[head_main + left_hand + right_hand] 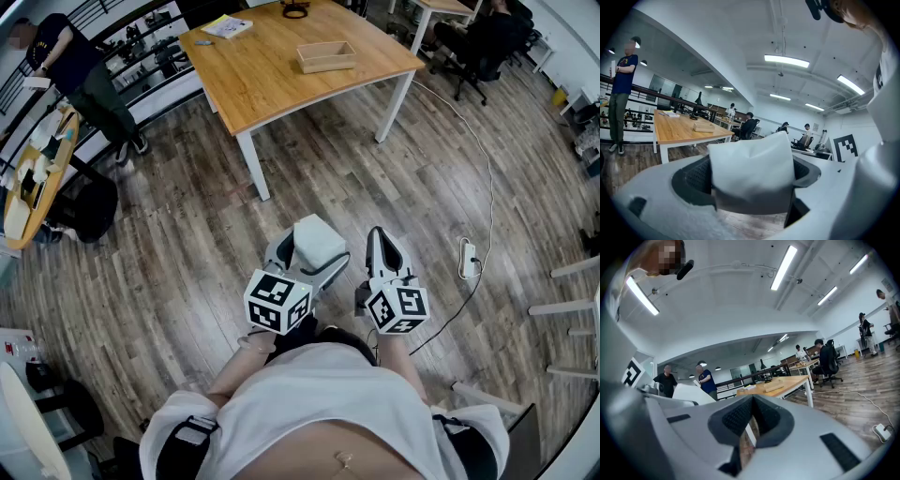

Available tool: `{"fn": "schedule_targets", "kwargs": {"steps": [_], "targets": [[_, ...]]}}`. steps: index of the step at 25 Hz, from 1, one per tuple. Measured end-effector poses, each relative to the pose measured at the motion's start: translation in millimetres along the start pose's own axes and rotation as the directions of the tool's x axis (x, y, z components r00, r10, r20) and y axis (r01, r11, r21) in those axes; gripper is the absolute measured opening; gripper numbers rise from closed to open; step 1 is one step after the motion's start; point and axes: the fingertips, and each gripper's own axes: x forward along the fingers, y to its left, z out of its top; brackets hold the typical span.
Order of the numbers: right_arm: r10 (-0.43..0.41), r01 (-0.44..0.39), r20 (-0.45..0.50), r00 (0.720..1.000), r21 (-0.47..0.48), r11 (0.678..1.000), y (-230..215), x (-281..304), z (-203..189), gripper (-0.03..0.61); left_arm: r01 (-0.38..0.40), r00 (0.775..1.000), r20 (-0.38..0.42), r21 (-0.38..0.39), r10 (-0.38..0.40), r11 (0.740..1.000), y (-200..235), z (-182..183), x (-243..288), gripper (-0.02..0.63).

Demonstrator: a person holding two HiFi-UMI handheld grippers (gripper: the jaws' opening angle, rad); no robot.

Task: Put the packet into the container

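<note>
A white puffy packet (pixel 317 242) sits between the jaws of my left gripper (pixel 307 251), which is shut on it and held close to my body above the wooden floor. In the left gripper view the packet (pixel 752 171) fills the gap between the dark pads. My right gripper (pixel 382 246) is beside it on the right, shut, with nothing in it (pixel 751 420). The container, a shallow wooden tray (pixel 326 56), stands on the far wooden table (pixel 272 80), well ahead of both grippers. The tray (pixel 703 127) also shows in the left gripper view.
A white power strip (pixel 468 258) with a long cable lies on the floor to the right. A person (pixel 80 70) stands at the far left beside a round table (pixel 37 178). A booklet (pixel 228 26) lies on the table. Someone sits on an office chair (pixel 483 42) behind it.
</note>
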Motion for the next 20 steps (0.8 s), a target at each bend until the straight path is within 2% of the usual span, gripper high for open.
{"fn": "schedule_targets", "kwargs": {"steps": [20], "targets": [[-0.019,0.019,0.032,0.999,0.012,1.000,17,18,-4,0.011,0.045,0.999,0.017,0.004,-0.045,0.999,24,11,1,0.469]]}}
